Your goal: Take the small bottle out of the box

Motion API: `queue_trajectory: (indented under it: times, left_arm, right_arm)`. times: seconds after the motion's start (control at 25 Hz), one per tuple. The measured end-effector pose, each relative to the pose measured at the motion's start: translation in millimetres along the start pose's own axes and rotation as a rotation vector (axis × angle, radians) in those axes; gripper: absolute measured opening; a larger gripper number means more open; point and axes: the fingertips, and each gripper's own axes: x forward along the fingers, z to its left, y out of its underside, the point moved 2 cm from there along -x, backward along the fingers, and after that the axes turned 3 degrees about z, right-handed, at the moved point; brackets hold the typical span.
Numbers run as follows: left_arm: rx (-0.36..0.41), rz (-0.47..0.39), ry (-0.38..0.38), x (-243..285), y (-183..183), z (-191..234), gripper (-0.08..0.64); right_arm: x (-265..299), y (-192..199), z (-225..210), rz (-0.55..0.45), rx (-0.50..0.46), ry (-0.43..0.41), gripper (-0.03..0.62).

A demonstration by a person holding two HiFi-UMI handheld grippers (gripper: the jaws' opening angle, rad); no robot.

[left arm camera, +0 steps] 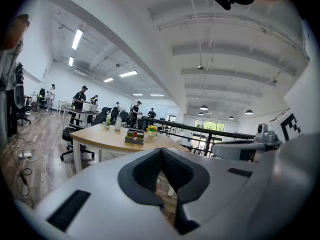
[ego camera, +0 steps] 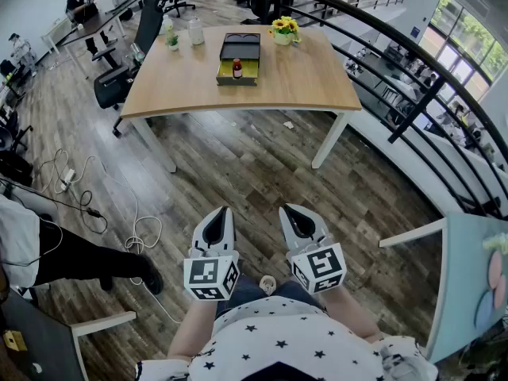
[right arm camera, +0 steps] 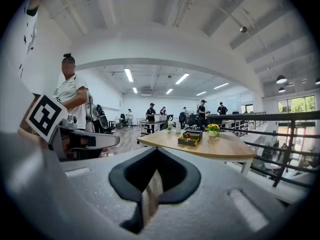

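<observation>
L gripper (ego camera: 217, 217) and R gripper (ego camera: 295, 215) sit side by side at bottom centre of head view, close to operator's torso and over the wood floor (ego camera: 238, 165). Both point toward the table (ego camera: 309, 78) in the upper middle of frame and are well apart from it.

L gripper view: jaws pressed together, pads meet at the tip (left arm camera: 161, 152), nothing between. R gripper view: same, jaws (right arm camera: 156, 153) closed up and empty.

Small bottle (ego camera: 236, 68) (red, white cap) stands upright inside the box (ego camera: 236, 80), in its open lower half; the dark lid (ego camera: 240, 46) lies flat behind it. The box is on the tabletop, left of centre. Both gripper views show the box far off at mid-frame (left arm camera: 134, 137) (right arm camera: 190, 140).

Other stuff on the table: yellow flowers in a pot (ego camera: 284, 30) to the right of the lid, and two containers (ego camera: 195, 32) near the upper-left corner. Black office chair (ego camera: 119, 82) is left of the table, dark railing (ego camera: 381, 46) runs across upper right. A bystander's leg (ego camera: 79, 260) shows at the lower-left edge, with cables (ego camera: 79, 189) on the floor nearby.
</observation>
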Motion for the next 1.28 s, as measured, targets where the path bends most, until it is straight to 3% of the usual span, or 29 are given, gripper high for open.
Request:
queue_trajectory:
  times: [0.48, 0.92, 1.0, 1.28]
  left_arm:
    - [0.01, -0.016, 0.025, -41.6, -2.4, -19.3, 0.003]
    - [0.007, -0.02, 0.024, -35.9, -2.0, -34.8, 0.006]
    - [0.006, -0.019, 0.018, -32.7, -0.5, -36.2, 0.064]
    - [0.001, -0.021, 0.027, -21.9, -2.0, -47.9, 0.126]
  right_arm:
    - [-39.8, -3.9, 33.8, -0.04, -0.027, -0.027, 0.006]
    - [-42.6, 4.0, 21.1, -0.023, -0.012, -0.059, 0.006]
    - [-41.2, 7.0, 15.9, -0.016, -0.011, -0.062, 0.006]
    - [-40.4, 11.1, -3.2, 0.0, -0.002, -0.076, 0.059]
